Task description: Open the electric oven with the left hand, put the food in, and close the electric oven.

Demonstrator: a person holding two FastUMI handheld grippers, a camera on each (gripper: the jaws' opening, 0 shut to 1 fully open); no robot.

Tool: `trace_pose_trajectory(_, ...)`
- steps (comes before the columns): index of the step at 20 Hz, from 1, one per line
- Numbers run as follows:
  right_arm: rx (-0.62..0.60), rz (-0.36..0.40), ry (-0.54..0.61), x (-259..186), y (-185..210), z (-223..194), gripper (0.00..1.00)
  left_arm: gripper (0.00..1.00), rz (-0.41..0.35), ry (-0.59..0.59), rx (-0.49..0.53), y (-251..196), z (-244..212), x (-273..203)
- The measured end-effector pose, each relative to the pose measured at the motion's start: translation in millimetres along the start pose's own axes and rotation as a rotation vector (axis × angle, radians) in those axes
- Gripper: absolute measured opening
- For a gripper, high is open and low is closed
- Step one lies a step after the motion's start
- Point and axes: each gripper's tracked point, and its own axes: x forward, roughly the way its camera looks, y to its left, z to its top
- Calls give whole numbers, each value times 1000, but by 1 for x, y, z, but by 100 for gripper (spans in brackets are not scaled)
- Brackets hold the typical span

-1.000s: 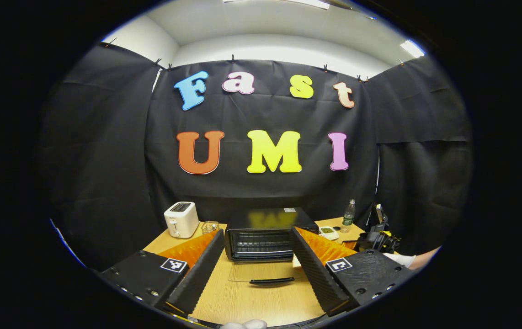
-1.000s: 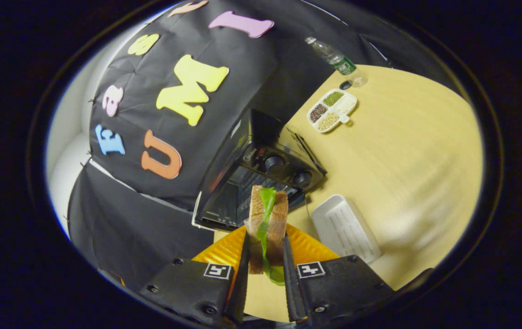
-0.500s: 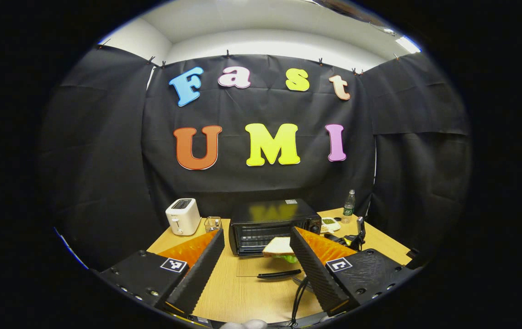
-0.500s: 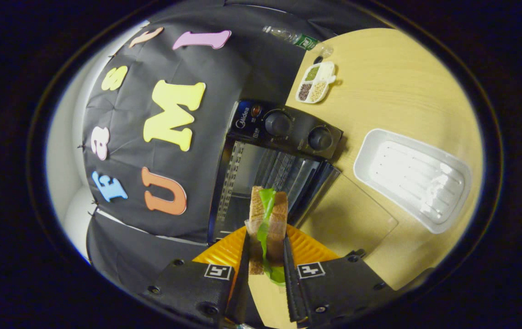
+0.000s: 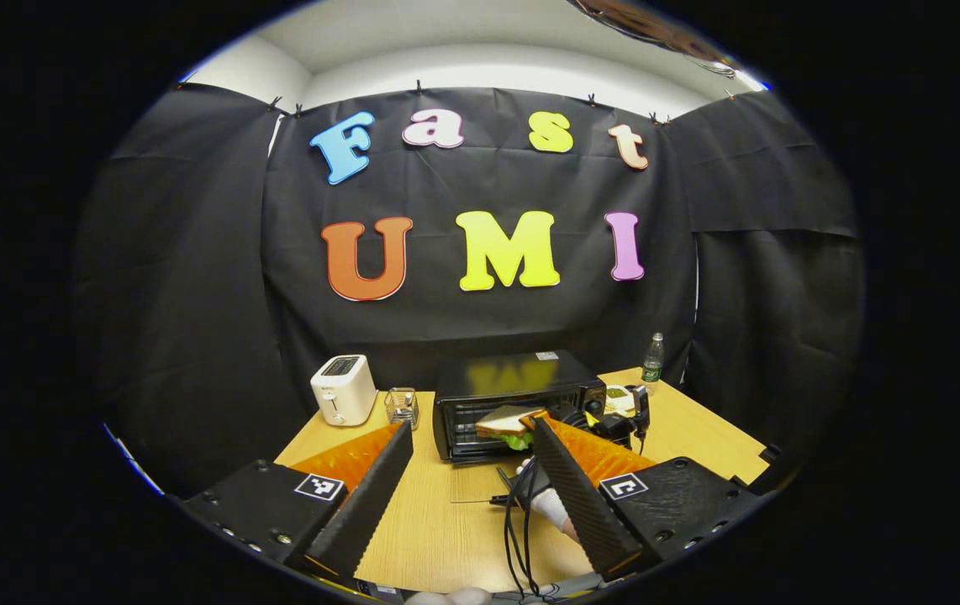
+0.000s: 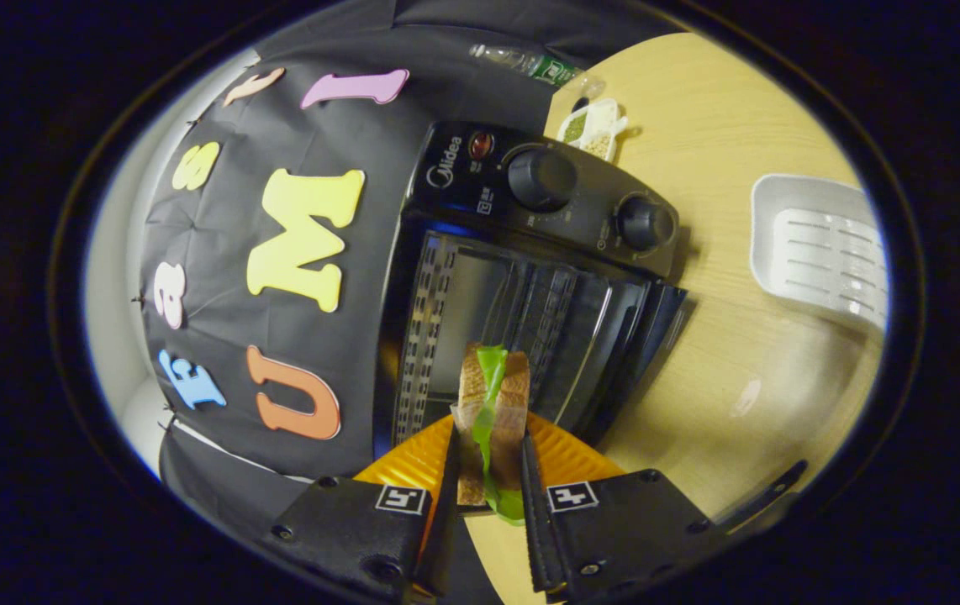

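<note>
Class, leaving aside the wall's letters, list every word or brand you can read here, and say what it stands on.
"Midea": on the oven, at the left end of its control panel, in the right gripper view.
Small marks beside that brand and around the dials: too small to read.
Label on the bottle: too blurred to read.

Sandwich held at the open oven mouth

The sandwich (image 5: 507, 423) is held before the electric oven (image 5: 518, 402) (door lowered); the left gripper (image 5: 463, 483) is spread wide above the table (image 5: 438, 538).

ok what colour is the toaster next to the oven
White, with a dark slot on top. The toaster shows best in the left gripper view, left of the black oven.
</note>
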Motion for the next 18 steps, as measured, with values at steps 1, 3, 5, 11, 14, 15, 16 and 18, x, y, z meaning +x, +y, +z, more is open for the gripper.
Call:
trace_pose_trajectory(1,-6,-7,-3,5,0,0,38,95,3,5,2,2,-1,2)
trace_pose_trajectory(3,-44,-30,-16,16,-6,2,34,95,4,11,-4,3,-4,4)
trace_pose_trajectory(5,-47,-46,-23,23,-12,5,34,95,13,19,-7,7,-7,6)
trace_pose_trajectory(11,-121,-89,-12,33,-22,5,35,95,25,25,-27,11,-9,9)
trace_pose_trajectory(14,-226,-127,-4,31,-22,8,43,95,21,21,-38,8,-8,11)
trace_pose_trajectory(15,-286,-154,-2,31,-25,10,47,95,23,19,-37,8,-8,10)
trace_pose_trajectory(16,-355,-178,7,29,-28,11,61,95,23,15,-37,8,-6,10)
trace_pose_trajectory(18,-451,-199,15,27,-29,13,92,95,25,10,-37,7,-5,9)
